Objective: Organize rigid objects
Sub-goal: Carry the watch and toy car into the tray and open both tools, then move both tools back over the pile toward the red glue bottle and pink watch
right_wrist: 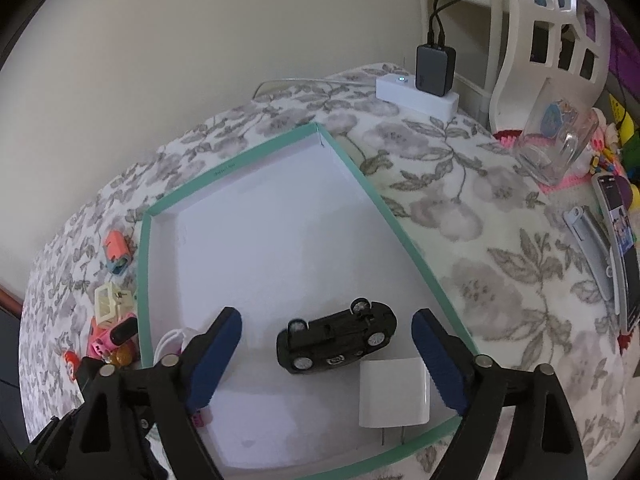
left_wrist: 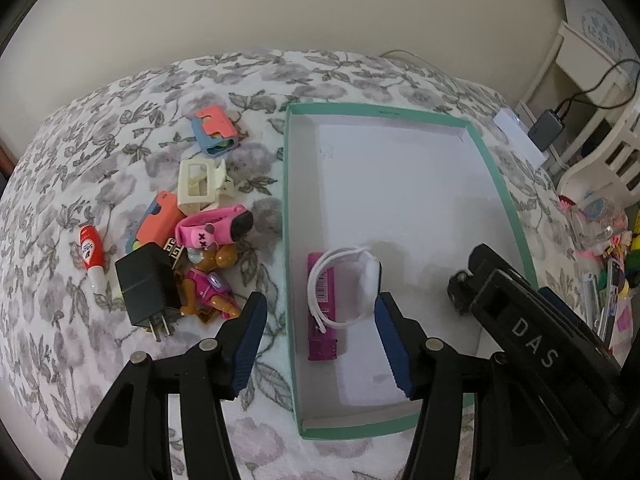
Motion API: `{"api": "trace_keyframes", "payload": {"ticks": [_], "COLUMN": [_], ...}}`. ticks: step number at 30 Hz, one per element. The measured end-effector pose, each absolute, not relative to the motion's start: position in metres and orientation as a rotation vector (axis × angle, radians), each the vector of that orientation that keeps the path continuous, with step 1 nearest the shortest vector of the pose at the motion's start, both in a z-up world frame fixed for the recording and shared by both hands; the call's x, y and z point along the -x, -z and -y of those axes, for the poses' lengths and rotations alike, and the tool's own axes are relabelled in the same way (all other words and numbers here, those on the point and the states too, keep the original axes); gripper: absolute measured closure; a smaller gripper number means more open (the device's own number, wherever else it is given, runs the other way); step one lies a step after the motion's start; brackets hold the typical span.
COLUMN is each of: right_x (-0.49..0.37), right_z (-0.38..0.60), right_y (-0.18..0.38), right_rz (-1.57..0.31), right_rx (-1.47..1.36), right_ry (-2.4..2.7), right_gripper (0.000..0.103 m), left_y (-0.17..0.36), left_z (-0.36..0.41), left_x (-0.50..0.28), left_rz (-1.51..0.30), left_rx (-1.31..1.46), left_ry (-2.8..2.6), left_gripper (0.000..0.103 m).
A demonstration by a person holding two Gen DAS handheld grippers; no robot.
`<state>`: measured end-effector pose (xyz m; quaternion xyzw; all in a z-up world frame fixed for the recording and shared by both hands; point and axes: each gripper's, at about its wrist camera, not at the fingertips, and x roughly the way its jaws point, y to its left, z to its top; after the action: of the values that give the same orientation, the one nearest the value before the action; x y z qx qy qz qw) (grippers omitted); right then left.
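Right wrist: open tongs above upturned toy car

A shallow white box with a teal rim lies open on the floral cover. Inside, near the front: a black toy car on its back, wheels up — a white charger just beside it — and a magenta lighter under a white band. Left of the box lies a loose heap: black adapter, pink watch, cream clip.

Black left gripper, right gripper: blue ribbed pads, silver rivets.
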<state>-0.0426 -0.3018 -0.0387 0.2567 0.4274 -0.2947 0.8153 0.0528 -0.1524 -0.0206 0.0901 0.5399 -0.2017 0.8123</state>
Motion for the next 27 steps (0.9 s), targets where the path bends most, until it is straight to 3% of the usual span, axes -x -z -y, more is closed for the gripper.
{"api": "trace_keyframes", "payload": {"ticks": [5, 15, 17, 27], "right_x": [0.043, 0.039, 0.037, 0.023], "right_z": [0.3, 0.289, 0.286, 0.258], "right_y": [0.033, 0.03, 0.03, 0.016], "right_rz": [-0.874, -0.844, -0.843, -0.815], "right_rx": [-0.518, -0.456, -0.441, -0.409], "right_ry": [0.639, 0.617, 0.604, 0.498], "right_gripper": [0.0, 0.0, 0.0, 0.0], "left_y": [0.018, 0.013, 0.012, 0.002], "left_z": [0.142, 0.107, 0.097, 0.033], "left_x": [-0.06, -0.079, -0.084, -0.11], "left_rz": [-1.147, -1.122, -1.118, -1.084], "left_rx": [-0.169, -0.098, -0.074, 0.062], "left_ry": [0.377, 0.208, 0.166, -0.036], "left_gripper": [0.036, 0.026, 0.005, 0.005]}}
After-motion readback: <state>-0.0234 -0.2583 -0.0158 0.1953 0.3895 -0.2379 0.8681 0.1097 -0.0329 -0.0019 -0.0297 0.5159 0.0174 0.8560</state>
